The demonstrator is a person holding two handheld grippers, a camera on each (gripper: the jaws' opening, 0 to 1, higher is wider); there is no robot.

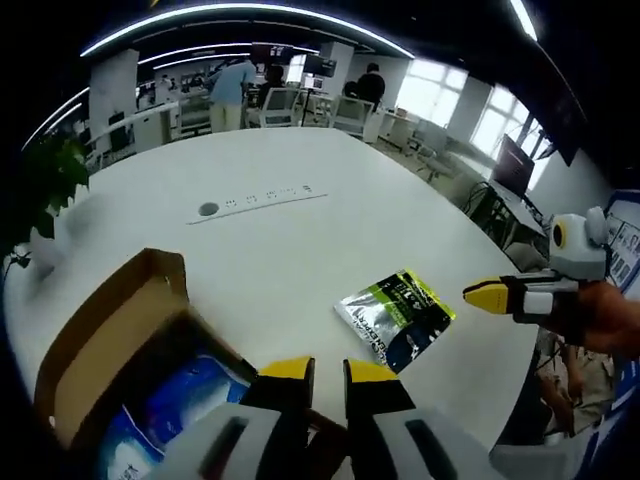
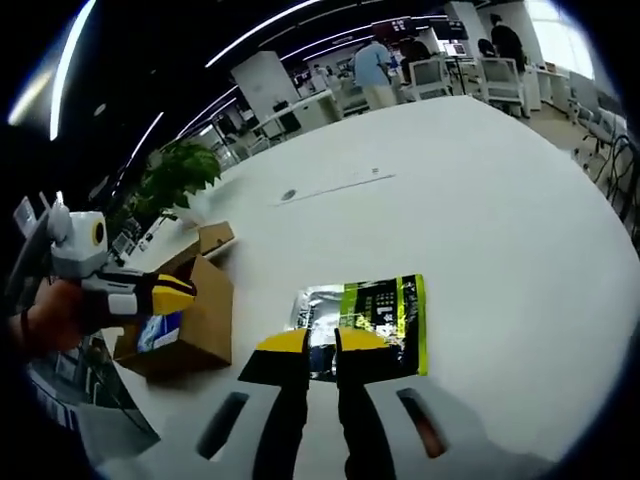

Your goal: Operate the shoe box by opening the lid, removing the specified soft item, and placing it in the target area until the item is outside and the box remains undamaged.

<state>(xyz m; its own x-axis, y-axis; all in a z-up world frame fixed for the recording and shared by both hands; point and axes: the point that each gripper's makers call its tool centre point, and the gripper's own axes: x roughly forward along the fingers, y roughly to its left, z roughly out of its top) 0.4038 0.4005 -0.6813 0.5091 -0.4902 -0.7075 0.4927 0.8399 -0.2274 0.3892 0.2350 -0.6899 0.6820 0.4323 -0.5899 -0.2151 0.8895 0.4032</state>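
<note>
An open cardboard shoe box (image 1: 100,330) stands at the lower left of the left gripper view, lid flap up, with a blue and white soft packet (image 1: 190,400) inside. My left gripper (image 1: 328,375) hovers shut and empty over the box's near right corner. A green and silver pouch (image 1: 397,318) lies flat on the white table (image 1: 300,250), outside the box. In the right gripper view my right gripper (image 2: 321,345) is shut with nothing in it, just over the near edge of the pouch (image 2: 365,315). Left of it are the box (image 2: 195,320) and the left gripper (image 2: 150,295).
A power strip panel (image 1: 260,200) is set into the table's middle. A potted plant (image 2: 175,175) stands at the table's far left edge. Office chairs (image 1: 355,112) and standing people (image 1: 230,90) are beyond the far edge. The table edge (image 1: 500,330) curves close on the right.
</note>
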